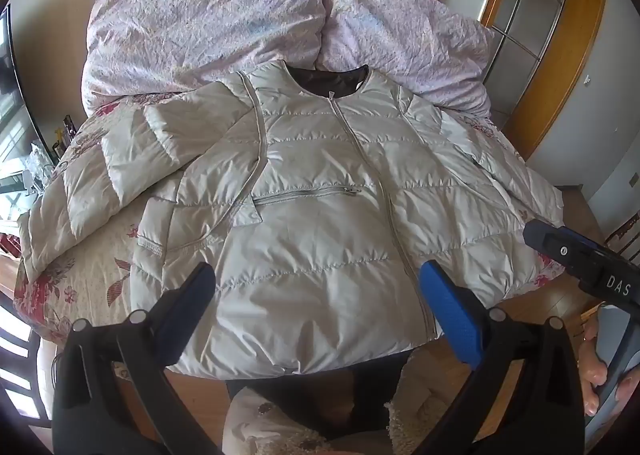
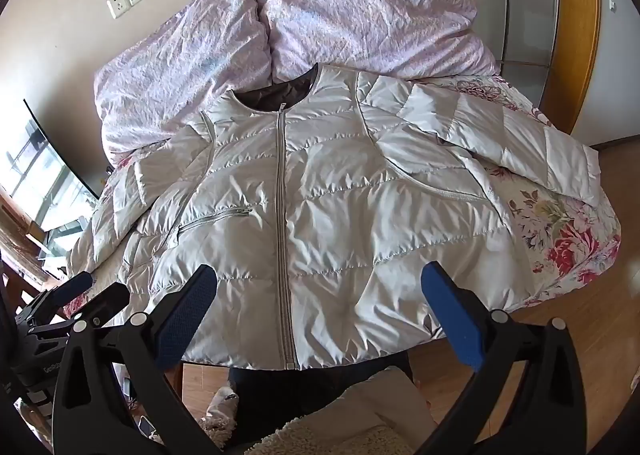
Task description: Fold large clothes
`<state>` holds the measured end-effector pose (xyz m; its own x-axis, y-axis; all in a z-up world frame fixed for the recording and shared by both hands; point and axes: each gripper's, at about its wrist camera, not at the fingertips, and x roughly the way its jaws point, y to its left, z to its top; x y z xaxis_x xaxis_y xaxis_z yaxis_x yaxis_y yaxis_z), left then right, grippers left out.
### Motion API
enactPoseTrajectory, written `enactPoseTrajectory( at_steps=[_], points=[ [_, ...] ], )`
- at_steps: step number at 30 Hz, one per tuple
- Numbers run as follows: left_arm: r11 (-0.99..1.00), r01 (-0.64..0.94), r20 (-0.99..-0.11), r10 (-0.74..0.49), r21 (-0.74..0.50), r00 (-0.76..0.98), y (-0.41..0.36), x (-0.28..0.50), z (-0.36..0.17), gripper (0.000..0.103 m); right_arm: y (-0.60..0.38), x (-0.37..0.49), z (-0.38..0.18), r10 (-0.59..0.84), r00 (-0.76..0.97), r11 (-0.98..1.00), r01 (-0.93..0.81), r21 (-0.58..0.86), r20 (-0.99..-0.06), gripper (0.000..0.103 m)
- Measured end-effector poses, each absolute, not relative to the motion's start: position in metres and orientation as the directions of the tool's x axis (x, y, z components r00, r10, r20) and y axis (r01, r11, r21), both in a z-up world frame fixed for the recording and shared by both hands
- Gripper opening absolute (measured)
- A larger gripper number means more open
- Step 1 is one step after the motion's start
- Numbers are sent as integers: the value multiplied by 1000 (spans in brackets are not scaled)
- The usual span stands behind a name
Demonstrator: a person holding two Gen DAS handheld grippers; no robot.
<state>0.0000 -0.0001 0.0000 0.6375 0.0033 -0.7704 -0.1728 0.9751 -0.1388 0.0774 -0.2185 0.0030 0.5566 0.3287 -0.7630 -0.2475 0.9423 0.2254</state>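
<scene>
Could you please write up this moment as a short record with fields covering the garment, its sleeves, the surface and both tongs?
garment: pale quilted jacket, front up, zipped, collar toward the pillows
sleeves: one spread out to the side on the left, the other on the right
surface: floral bedspread, hem at the near edge
pillows: two lilac ones behind the collar
left tongs: open, above the hem, holding nothing
right tongs: open, above the hem, holding nothing

Floral bed [image 2: 568, 239] carries white puffer jacket [image 2: 320, 223] and lilac duvet [image 2: 360, 15]
</scene>
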Motion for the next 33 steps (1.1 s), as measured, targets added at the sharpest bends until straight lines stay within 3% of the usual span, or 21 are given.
enactPoseTrajectory(
  at_steps=[33],
  points=[
    [976,-168,-770,2,-136,637,-4,0,3,101,-220,78,3,326,557,943,-247,222,-764,102]
  ],
)
